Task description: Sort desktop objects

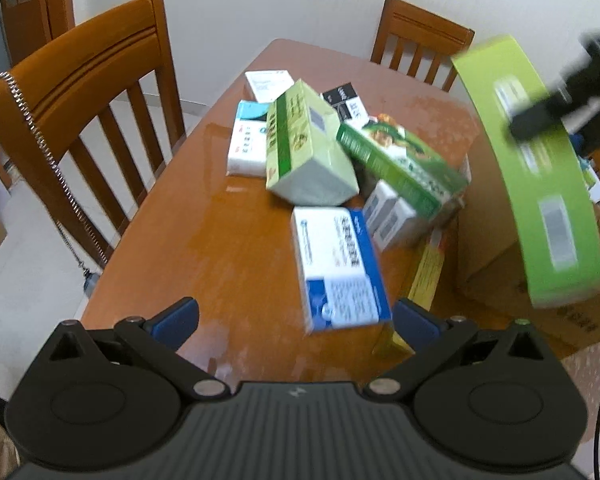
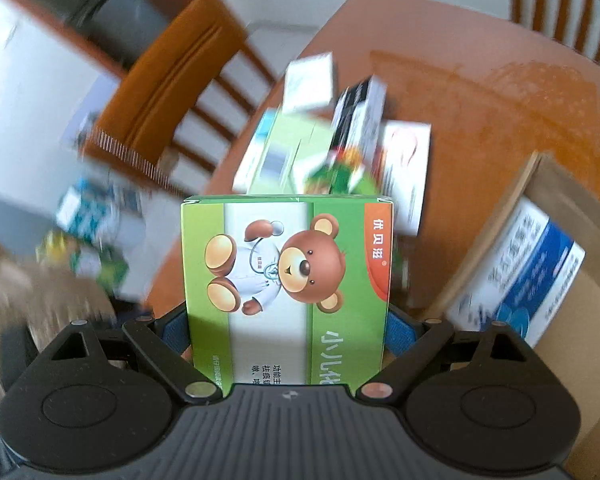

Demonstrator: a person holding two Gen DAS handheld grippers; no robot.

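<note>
A heap of medicine boxes lies on the wooden table (image 1: 220,240): a pale green box (image 1: 306,148), a dark green box (image 1: 400,160), a white and blue box (image 1: 338,268) nearest me. My left gripper (image 1: 296,322) is open, its blue pads on either side of that white and blue box's near end, apart from it. My right gripper (image 2: 288,332) is shut on a green bear box (image 2: 288,284). In the left wrist view that bear box (image 1: 536,168) hangs above a cardboard box (image 1: 496,264) at the right, held by the right gripper (image 1: 540,120).
Wooden chairs stand at the table's left (image 1: 84,120) and far end (image 1: 420,40). The cardboard box (image 2: 572,280) at the right holds a white and blue medicine box (image 2: 520,272). More boxes (image 2: 96,240) lie blurred at the left in the right wrist view.
</note>
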